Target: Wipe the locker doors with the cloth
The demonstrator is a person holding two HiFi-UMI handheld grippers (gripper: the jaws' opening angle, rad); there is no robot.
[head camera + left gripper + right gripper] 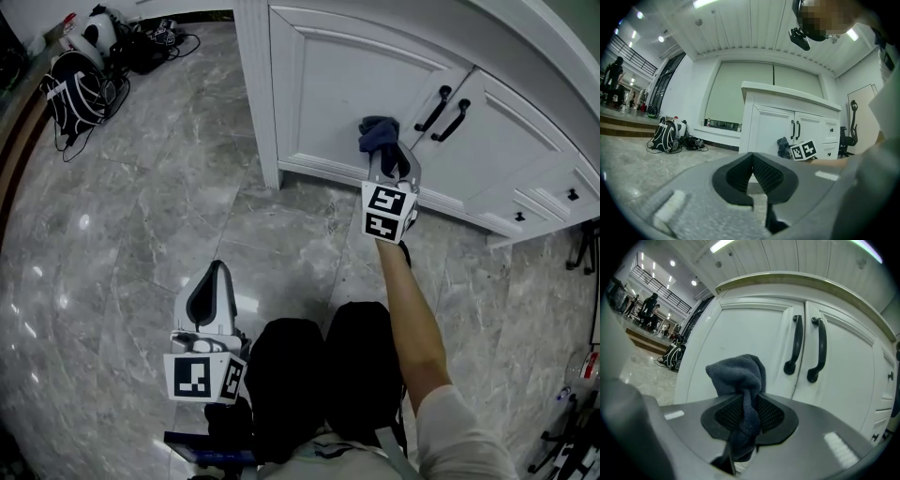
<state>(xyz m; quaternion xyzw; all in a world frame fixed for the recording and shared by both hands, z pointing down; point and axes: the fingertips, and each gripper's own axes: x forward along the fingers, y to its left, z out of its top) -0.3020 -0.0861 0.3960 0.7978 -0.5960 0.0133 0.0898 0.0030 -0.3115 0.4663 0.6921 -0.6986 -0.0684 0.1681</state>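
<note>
- A grey marble floor runs up to the white locker doors.
- Our right tool is clamped on the dark blue cloth, which bunches up above its jaws.
- Just ahead of that tool is the left door, with the black handles up to its right (we cannot tell whether cloth and door touch).
- Our left tool hangs over the floor, well back from the doors, its jaws pressed together with nothing between them.
</note>
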